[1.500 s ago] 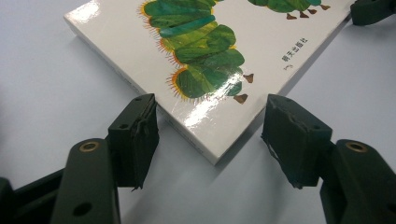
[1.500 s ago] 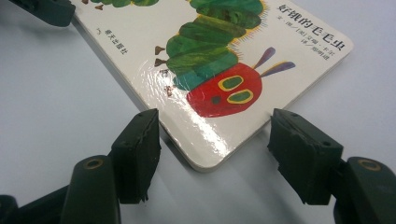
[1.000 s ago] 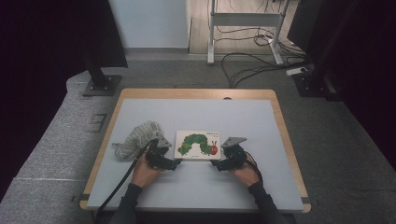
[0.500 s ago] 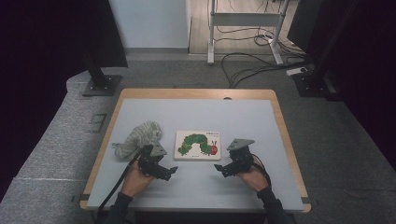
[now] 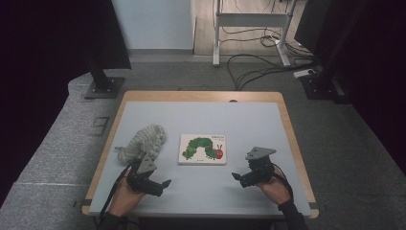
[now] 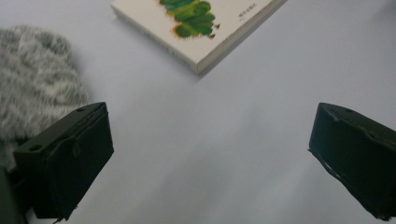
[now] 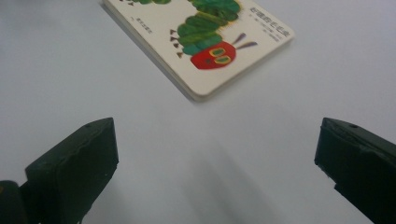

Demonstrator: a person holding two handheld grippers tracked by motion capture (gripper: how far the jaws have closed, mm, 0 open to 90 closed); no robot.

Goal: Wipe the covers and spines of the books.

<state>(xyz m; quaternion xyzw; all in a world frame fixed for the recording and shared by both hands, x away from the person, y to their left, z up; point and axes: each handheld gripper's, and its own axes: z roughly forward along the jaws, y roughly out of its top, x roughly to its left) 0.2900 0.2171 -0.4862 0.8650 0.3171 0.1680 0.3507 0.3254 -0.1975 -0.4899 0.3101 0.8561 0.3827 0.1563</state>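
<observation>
A board book [image 5: 203, 149] with a green caterpillar on its cover lies flat in the middle of the pale table [image 5: 268, 124]. Left of it sits a grey fluffy cloth [image 5: 142, 142]. My left gripper [image 5: 162, 186] is near the front edge, below the cloth and short of the book's near left corner [image 6: 201, 65]. It is open, its jaws have just been opening, and only bare table lies between them [image 6: 210, 126]. My right gripper [image 5: 239, 179] is in front of the book's near right corner [image 7: 201, 93], also open after just opening, with nothing between its jaws [image 7: 217, 135].
The table has a wooden rim [image 5: 297, 143]. Beyond its far edge the floor carries a monitor stand [image 5: 103, 86] at the left, a white desk frame [image 5: 249, 19] and loose cables [image 5: 258, 62]. Grey cloth [image 6: 32, 88] lies close to my left jaw.
Both hands have drawn back from the book's near corners toward the front edge and slightly outward. Both pairs of jaws opened wider. The book and the cloth stayed put.
</observation>
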